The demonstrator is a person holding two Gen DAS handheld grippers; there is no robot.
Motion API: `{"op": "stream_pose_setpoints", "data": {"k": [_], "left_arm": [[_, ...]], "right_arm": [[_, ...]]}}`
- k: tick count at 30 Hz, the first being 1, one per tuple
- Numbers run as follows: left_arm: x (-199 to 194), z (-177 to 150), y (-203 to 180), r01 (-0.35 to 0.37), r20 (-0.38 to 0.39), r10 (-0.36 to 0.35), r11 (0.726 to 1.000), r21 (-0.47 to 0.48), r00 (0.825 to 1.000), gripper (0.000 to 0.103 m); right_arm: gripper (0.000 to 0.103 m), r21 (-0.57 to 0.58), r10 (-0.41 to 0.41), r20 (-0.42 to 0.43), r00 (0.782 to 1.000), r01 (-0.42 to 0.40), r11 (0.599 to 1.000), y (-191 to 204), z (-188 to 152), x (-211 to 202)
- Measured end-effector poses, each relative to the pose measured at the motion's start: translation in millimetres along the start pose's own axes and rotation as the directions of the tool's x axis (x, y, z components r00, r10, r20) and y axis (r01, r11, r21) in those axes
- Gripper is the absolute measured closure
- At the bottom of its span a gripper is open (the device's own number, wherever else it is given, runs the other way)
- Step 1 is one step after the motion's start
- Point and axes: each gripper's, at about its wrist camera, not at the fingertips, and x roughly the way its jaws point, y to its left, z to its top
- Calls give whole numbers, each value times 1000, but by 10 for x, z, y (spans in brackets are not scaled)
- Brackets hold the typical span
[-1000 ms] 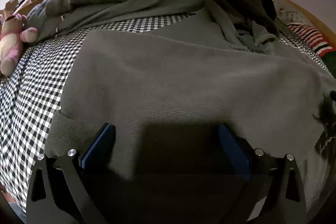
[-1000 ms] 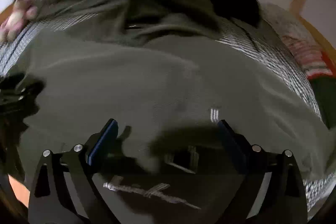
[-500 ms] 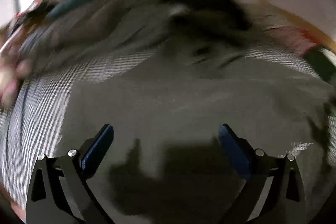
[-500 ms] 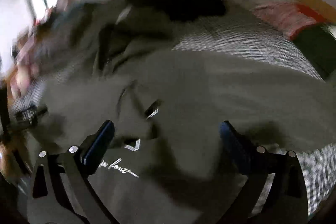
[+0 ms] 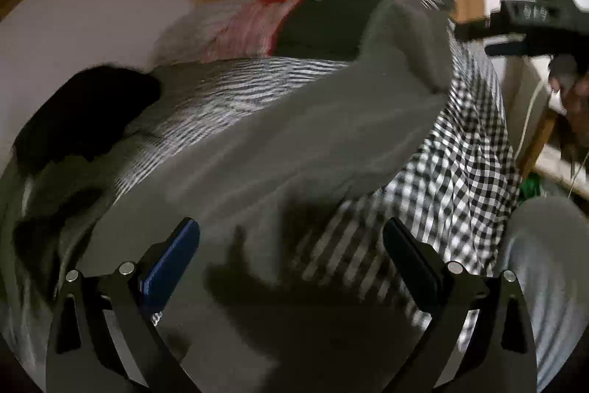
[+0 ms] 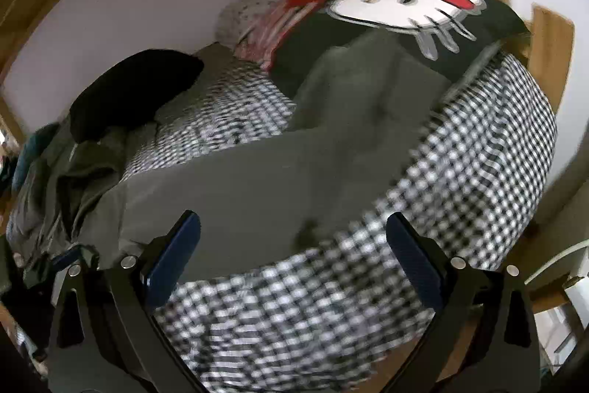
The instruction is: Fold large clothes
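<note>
Left claw [image 5: 291,255] gaped wide, empty, above grey garment [image 5: 294,142]; right claw [image 6: 292,247] likewise spread, gripping nothing. Garment lay spread across checked bedsheet [image 6: 478,172], far end touching cartoon-cat pillow [image 6: 405,2].

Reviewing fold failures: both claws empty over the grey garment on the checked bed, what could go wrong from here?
1. The large grey knit garment runs up onto the black cartoon-cat pillow; a fold may snag or lie uneven.
2. The pile of dark clothes lies close alongside; the open left claw might catch it.
3. Both views are blurred, so edge targeting is unreliable.
</note>
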Motion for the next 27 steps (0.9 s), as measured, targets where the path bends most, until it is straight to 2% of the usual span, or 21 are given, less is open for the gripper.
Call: {"op": "stream_pose_setpoints", "data": {"k": [2,4,6,8,11,13,16,17,18,19,20,21,22,23,24,25,27], "left_arm": [[185,163,-140,31,-5,-31,998,46,1000,4],[355,301,-227,80,-15,-79,996,50,997,4],[522,356,-213,118,-50,-118,993,8,992,4],[711,385,-168,173,-94,-178,983,-62,980,5],[868,342,-93,187,-148,-206,973,-135,967,4],[897,341,-61,200,-147,-226,964,-173,963,5],[900,367,-66,207,-152,-234,962,-176,960,5],[904,367,-55,214,-147,-242,960,-183,959,6],[894,354,-28,225,-141,-256,954,-200,956,12],[873,344,13,232,-124,-263,948,-219,957,21],[856,353,44,241,-109,-274,939,-246,956,28],[888,382,85,247,-98,-282,931,-269,954,44],[862,378,148,258,-76,-293,918,-302,953,60],[843,390,200,281,-55,-316,901,-331,947,68],[827,411,216,309,-40,-342,887,-343,939,85],[801,419,213,322,-32,-352,884,-339,935,86],[751,440,143,310,-28,-332,904,-293,943,89]], "right_arm": [[4,58,19,4,1000,-19,998,-256,88,59],[4,108,31,4,1000,-32,994,-473,120,72],[4,168,67,-2,998,-66,984,-658,173,145],[4,213,114,-7,993,-110,971,-790,232,247],[4,236,179,0,984,-174,956,-910,346,441],[4,241,225,-5,974,-217,946,-938,436,599],[8,251,309,-11,951,-297,921,-926,568,812],[19,255,330,-14,944,-316,914,-908,617,876],[35,249,331,-17,944,-316,915,-889,649,906],[37,242,323,-23,946,-309,920,-874,679,942],[48,252,318,-26,948,-301,920,-887,701,992],[58,277,319,-25,947,-300,913,-922,718,1021],[62,290,329,-16,944,-310,905,-952,735,1027],[71,304,349,6,937,-334,892,-1002,743,1002],[77,307,365,22,931,-354,883,-1013,727,954],[79,306,384,42,922,-378,874,-1020,709,892],[86,278,416,90,905,-424,862,-1025,713,762]]}}
